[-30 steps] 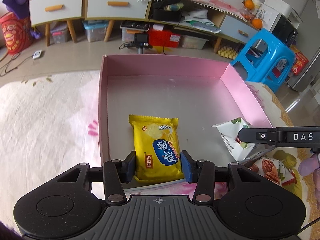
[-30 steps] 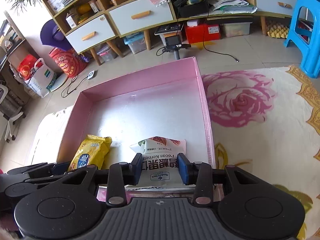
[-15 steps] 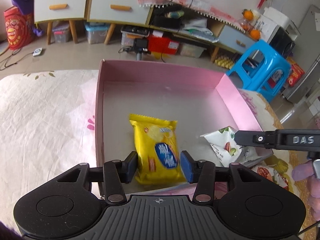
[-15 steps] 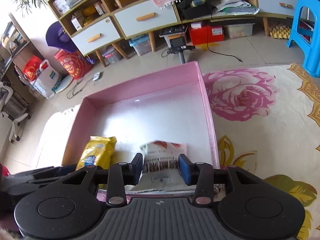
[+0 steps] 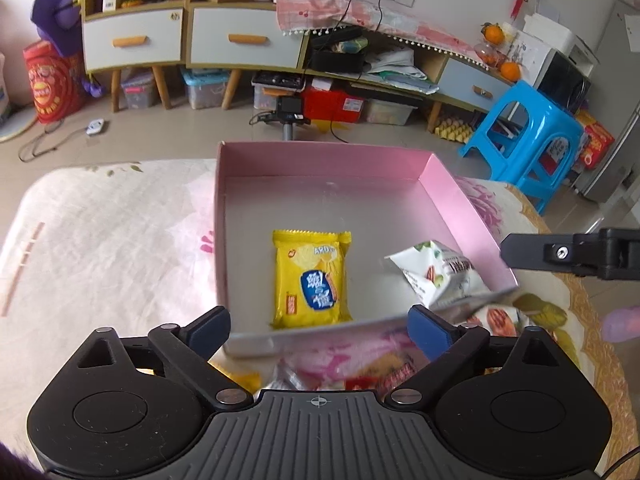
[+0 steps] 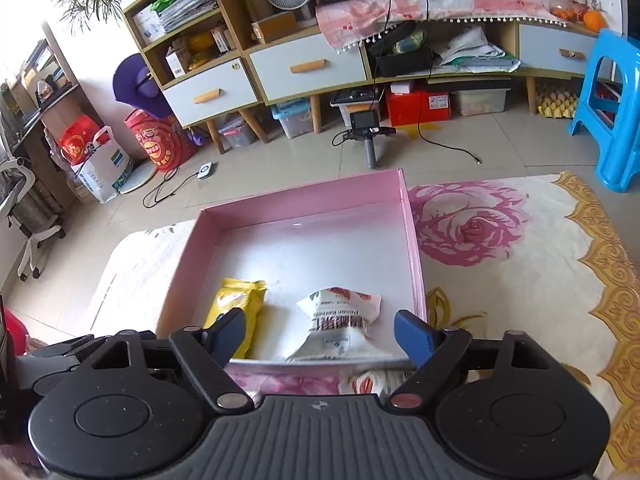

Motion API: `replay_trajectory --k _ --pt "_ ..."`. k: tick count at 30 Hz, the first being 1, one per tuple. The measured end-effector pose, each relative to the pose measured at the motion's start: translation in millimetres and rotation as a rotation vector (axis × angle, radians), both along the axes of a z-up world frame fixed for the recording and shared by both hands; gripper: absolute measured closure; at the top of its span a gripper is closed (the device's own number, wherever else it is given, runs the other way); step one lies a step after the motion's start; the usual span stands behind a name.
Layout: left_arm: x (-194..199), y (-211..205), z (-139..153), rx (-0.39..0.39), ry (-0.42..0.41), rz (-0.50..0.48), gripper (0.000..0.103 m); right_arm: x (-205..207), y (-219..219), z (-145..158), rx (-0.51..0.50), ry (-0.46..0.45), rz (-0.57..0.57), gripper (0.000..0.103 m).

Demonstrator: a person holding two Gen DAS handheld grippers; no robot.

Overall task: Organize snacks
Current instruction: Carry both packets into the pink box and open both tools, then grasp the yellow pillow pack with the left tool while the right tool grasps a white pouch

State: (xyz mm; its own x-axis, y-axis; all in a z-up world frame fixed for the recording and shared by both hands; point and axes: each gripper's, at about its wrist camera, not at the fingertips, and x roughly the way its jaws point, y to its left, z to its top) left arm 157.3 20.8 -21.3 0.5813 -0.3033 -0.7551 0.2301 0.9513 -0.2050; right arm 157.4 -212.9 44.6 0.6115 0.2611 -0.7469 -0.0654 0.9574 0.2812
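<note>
A pink box (image 5: 320, 158) stands on the flowered cloth. A yellow chip bag (image 5: 310, 278) lies flat on its floor near the front. A white pecan bag (image 5: 438, 274) lies at the box's front right corner, leaning over the wall. My left gripper (image 5: 320, 326) is open and empty, just outside the box's near wall. My right gripper (image 6: 320, 334) is open and empty too, behind the pecan bag (image 6: 340, 326), with the yellow bag (image 6: 236, 306) to its left. The pink box (image 6: 304, 196) also fills the middle of the right wrist view.
More snack packets (image 5: 384, 372) lie on the cloth between my left gripper and the box. A blue stool (image 5: 524, 136) stands on the floor to the right. A low cabinet (image 6: 312, 68) runs along the far wall.
Both grippers have opened, let go of their bags and pulled back and up from the box. The yellow bag and the pecan bag now lie in the box.
</note>
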Motion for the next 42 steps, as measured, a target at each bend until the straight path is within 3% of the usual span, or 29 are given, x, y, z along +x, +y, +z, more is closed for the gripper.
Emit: replay_trajectory --k 10,15,21,42 --pt "-45.5 11.9 18.1 0.055 0.005 0.015 0.004 -44.5 7.0 18.8 -0.071 -0.036 0.013 0.016" --pt "-63.3 23.8 18.6 0.029 -0.011 0.028 0.004 -62.5 11.0 17.3 -0.093 -0.058 0.024 0.014" --pt "-80.8 41.7 8.3 0.007 -0.048 0.041 0.004 -82.9 17.5 10.1 -0.136 -0.139 0.074 0.013" --pt "-93.6 90.6 -43.8 -0.057 -0.123 -0.040 0.003 -120.5 -6.6 -38.6 -0.106 -0.203 0.177 0.012"
